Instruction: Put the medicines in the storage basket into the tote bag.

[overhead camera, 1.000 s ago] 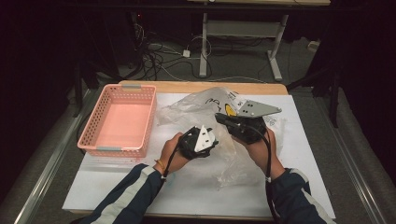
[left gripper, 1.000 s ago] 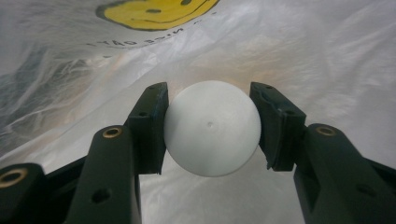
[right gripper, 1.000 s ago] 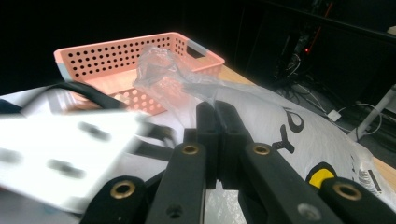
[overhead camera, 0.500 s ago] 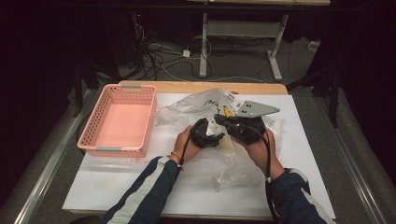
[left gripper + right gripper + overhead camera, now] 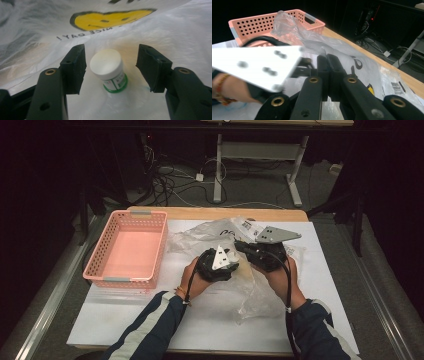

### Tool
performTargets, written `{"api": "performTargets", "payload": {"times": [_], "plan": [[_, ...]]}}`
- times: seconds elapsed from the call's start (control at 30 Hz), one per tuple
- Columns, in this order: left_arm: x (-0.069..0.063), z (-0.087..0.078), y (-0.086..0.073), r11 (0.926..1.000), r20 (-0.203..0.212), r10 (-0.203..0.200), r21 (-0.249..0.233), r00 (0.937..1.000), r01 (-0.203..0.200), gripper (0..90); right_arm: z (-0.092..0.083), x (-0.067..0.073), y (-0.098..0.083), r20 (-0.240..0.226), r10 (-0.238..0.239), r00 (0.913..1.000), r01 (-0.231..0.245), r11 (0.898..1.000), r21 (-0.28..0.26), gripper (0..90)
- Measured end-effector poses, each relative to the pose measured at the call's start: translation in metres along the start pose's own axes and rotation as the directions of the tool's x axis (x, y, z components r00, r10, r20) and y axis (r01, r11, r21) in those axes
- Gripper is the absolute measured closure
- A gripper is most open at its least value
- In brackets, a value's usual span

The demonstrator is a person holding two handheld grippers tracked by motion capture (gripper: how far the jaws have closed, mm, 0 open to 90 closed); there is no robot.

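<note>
Left gripper view, white-capped green-based jar [image 5: 109,70], upright inside bag [image 5: 160,30]

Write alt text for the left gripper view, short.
A small jar with a white lid and green base stands on white plastic, between the open black jaws of the left gripper, which have just been opening and do not touch it. Behind it, the plastic bag shows a yellow smiley face.

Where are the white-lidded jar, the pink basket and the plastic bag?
jar [image 5: 106,62], left gripper view, on its white lid.
pink basket [image 5: 103,248], high view, on its left wall.
plastic bag [image 5: 200,236], high view, on its crumpled far part.
</note>
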State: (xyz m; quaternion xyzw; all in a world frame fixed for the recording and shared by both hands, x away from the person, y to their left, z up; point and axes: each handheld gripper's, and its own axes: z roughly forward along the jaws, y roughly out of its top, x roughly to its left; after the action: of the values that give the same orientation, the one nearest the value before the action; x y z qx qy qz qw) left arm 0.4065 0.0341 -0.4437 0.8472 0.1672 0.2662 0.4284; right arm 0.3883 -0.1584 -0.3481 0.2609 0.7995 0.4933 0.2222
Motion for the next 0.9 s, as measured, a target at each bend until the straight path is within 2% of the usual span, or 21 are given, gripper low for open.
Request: {"api": "performTargets", "payload": {"times": [0.17, 0.27, 0.33, 0.37, 0.47, 0.5, 0.57, 0.6, 0.67, 0.77, 0.83, 0.9], "plan": [[-0.009, -0.034, -0.004, 0.9979, 0.017, 0.063, -0.016, 0.9979, -0.062, 40.0, 0.000, 0.000, -0.001, 0.008, -0.001, 1.0000, 0.001, 1.000, 0.006, 90.0], [-0.011, -0.056, -0.008, 0.9954, -0.001, 0.094, -0.021, 0.9956, -0.094, 39.7, -0.001, 0.000, -0.001, 0.009, -0.002, 1.0000, 0.002, 1.000, 0.010, 90.0], [-0.011, -0.073, -0.010, 0.9944, -0.027, 0.101, -0.030, 0.9945, -0.102, 37.5, -0.002, 0.000, -0.001, 0.007, 0.001, 1.0000, -0.001, 1.000, 0.010, 90.0], [-0.010, -0.082, -0.011, 0.9945, -0.049, 0.096, -0.037, 0.9942, -0.097, 35.3, -0.002, -0.001, -0.001, 0.008, 0.000, 1.0000, 0.000, 1.000, 0.011, 90.0], [-0.004, -0.109, -0.013, 0.9921, -0.132, 0.086, -0.080, 0.9876, -0.097, 31.9, -0.003, -0.001, -0.002, 0.008, -0.003, 1.0000, 0.003, 1.000, 0.016, 90.0], [-0.001, -0.117, -0.013, 0.9907, -0.167, 0.083, -0.093, 0.9825, -0.099, 30.7, -0.003, -0.001, -0.002, 0.008, -0.003, 1.0000, 0.003, 1.000, 0.016, 90.0], [0.007, -0.132, -0.011, 0.9891, -0.229, 0.052, -0.123, 0.9721, -0.082, 26.7, -0.004, -0.001, -0.002, 0.009, -0.007, 0.9999, 0.007, 1.000, 0.020, 90.0], [0.012, -0.138, -0.011, 0.9883, -0.242, 0.028, -0.139, 0.9698, -0.063, 26.6, -0.004, 0.000, -0.002, 0.008, -0.001, 1.0000, 0.001, 1.000, 0.020, 90.0], [0.022, -0.147, -0.011, 0.9880, -0.282, 0.002, -0.148, 0.9593, -0.045, 24.6, -0.006, 0.000, -0.002, 0.008, -0.009, 0.9999, 0.009, 1.000, 0.020, 90.0], [0.036, -0.152, -0.011, 0.9904, -0.314, -0.026, -0.137, 0.9491, -0.018, 23.1, -0.009, 0.000, -0.001, 0.009, -0.011, 0.9999, 0.011, 1.000, 0.016, 90.0], [0.046, -0.150, -0.011, 0.9903, -0.291, -0.063, -0.137, 0.9548, 0.024, 22.1, -0.010, -0.001, -0.001, 0.009, -0.015, 0.9998, 0.015, 1.000, 0.015, 90.0], [0.054, -0.144, -0.011, 0.9933, -0.310, -0.072, -0.109, 0.9480, 0.039, 19.9, -0.011, -0.001, 0.000, 0.008, -0.011, 0.9999, 0.011, 1.000, 0.013, 90.0]]}}
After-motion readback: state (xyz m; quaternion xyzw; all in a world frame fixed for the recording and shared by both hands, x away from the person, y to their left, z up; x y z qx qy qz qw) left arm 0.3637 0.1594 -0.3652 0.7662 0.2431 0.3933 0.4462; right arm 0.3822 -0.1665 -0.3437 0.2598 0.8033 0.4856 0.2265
